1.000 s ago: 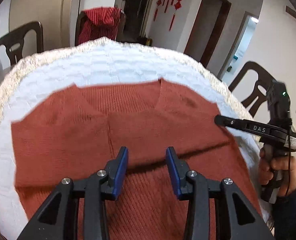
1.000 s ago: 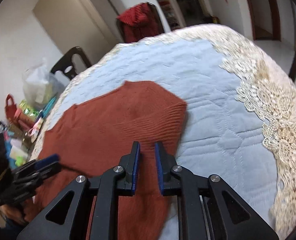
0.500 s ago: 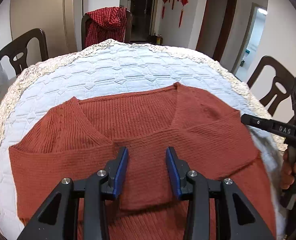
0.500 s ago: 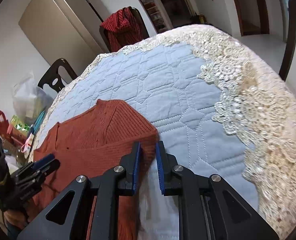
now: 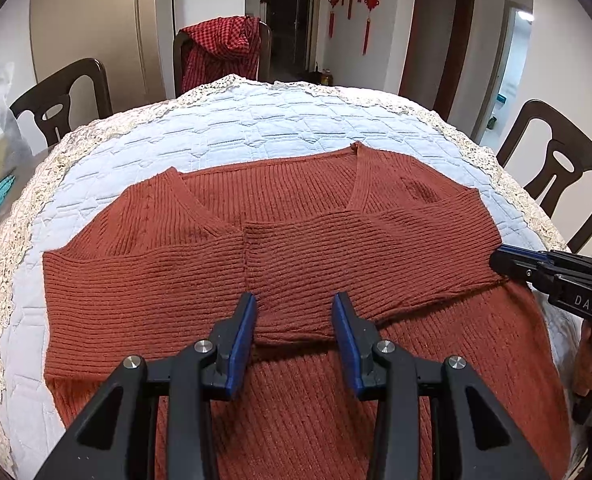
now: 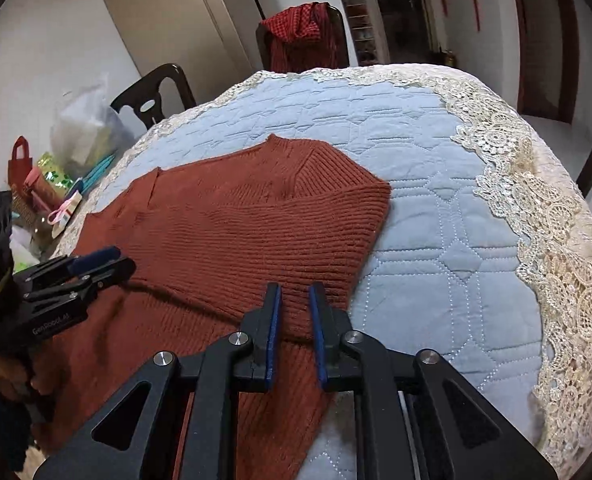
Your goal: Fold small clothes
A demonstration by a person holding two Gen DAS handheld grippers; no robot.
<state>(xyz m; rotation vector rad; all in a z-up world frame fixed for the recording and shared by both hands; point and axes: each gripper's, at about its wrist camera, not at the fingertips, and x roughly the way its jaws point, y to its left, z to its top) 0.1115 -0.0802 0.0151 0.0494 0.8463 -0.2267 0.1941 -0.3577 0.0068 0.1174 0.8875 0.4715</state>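
Both grippers free above the folded sweater

The left gripper [image 5: 294, 322] is wide open and the right gripper [image 6: 295, 320] narrowly open; neither holds anything. The rust ribbed sweater [image 5: 296, 256] lies on the quilted tablecloth [image 5: 256, 136], sleeves folded in; a low pass could drag them open.

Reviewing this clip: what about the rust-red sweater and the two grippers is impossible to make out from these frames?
- Rust-red ribbed knit sweater: its hem is cut off by the bottom edge and the gripper bodies in both wrist views.
- Right gripper: jaws stand slightly apart over the folded sleeve edge; whether any fabric sits between them is unclear.
- Left gripper: jaws wide apart; contact with the knit is not visible.
- What lies under the folded sleeves: covered.
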